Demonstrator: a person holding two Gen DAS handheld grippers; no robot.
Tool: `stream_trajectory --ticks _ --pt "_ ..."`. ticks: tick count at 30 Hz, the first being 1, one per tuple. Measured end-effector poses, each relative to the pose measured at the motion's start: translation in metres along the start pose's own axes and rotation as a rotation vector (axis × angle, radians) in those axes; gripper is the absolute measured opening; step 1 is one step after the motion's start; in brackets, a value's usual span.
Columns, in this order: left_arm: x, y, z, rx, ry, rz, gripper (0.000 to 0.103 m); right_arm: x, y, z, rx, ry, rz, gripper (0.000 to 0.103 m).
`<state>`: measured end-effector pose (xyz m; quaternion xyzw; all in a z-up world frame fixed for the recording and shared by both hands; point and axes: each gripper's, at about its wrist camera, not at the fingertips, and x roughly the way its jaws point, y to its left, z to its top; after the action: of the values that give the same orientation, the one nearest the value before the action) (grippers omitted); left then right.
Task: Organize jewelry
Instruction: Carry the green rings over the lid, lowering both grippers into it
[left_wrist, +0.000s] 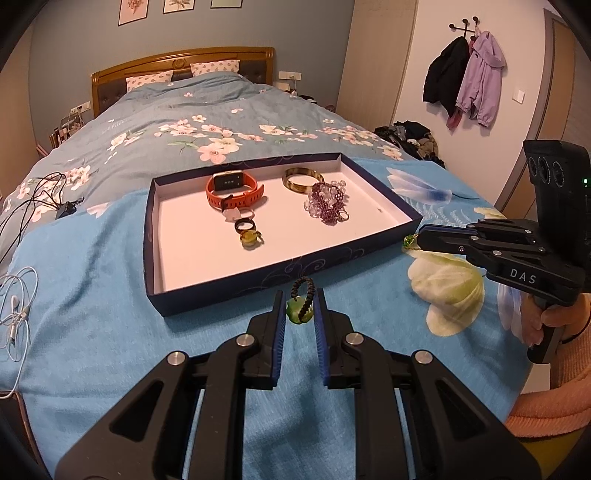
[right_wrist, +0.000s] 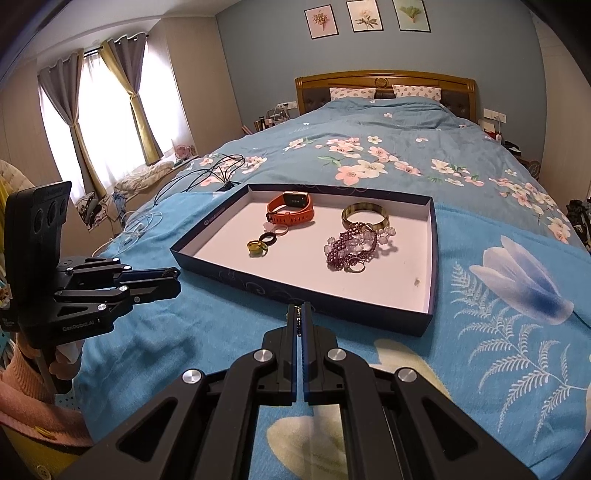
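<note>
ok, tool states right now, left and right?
Left tool: closed on the green bead pendant.
Right tool: shut on a small green piece, partly hidden, can't identify it.

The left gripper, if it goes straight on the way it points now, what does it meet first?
Probably the near wall of the tray. The left gripper, its jaws shut on a green bead pendant, aims just at that wall; depth is unclear.

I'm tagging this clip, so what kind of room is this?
Most likely a home bedroom: a made bed with a wooden headboard, curtains at the window, and coats on wall hooks.
</note>
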<state>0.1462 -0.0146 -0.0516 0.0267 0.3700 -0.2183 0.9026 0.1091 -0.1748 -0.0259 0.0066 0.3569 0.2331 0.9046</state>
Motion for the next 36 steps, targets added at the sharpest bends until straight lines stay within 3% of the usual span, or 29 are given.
stream_trajectory --ticks 36 --pt "-0.008 0.005 0.024 0.012 -0.052 0.032 0.015 0.007 -0.009 0.020 -0.008 -0.031 -0.015 0.001"
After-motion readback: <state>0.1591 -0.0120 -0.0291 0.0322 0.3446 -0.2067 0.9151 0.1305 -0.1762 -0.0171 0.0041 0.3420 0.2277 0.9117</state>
